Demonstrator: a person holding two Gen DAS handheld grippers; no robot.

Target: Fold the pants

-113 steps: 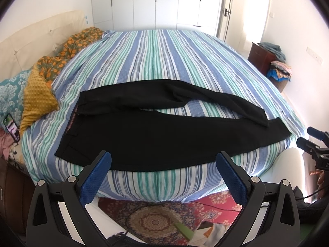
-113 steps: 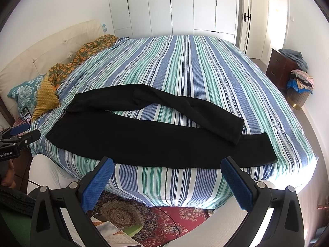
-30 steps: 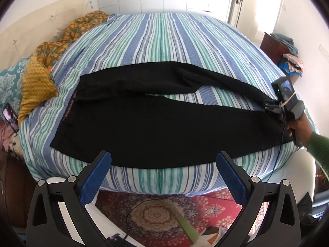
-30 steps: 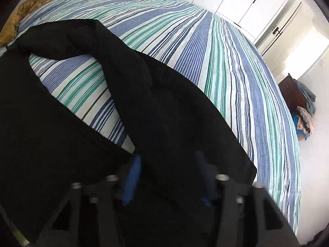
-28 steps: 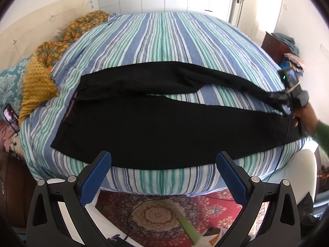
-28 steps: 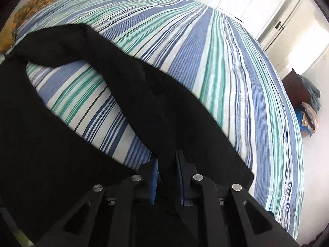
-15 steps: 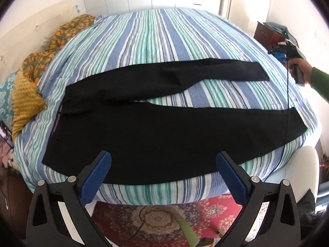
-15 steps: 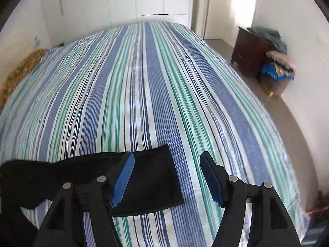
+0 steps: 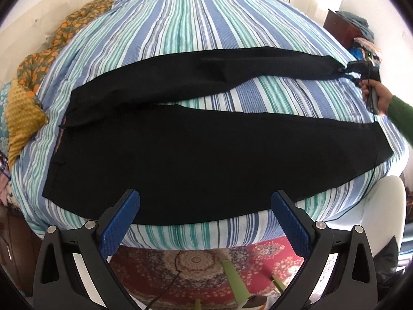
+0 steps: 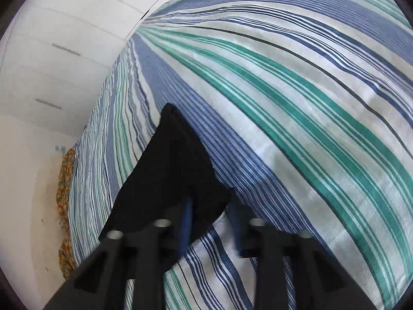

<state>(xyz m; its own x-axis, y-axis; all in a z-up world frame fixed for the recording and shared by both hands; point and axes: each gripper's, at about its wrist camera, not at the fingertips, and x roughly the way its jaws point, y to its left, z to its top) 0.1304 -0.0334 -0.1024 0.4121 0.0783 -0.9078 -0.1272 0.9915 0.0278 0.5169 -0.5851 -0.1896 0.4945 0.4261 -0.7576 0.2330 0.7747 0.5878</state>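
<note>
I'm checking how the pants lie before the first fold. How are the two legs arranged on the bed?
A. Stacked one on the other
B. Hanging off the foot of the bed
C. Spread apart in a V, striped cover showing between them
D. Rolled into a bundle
C: the far leg and near leg of the pants diverge, with the striped bed cover visible between them.

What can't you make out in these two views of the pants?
1. Right wrist view: motion blur hides whether the right gripper, jaws closing with a corner of the pants between them, presses it yet.
2. Left wrist view: picture edge cuts off the person beyond hand and green sleeve.
3. Left wrist view: dresser clutter too small to identify.
</note>
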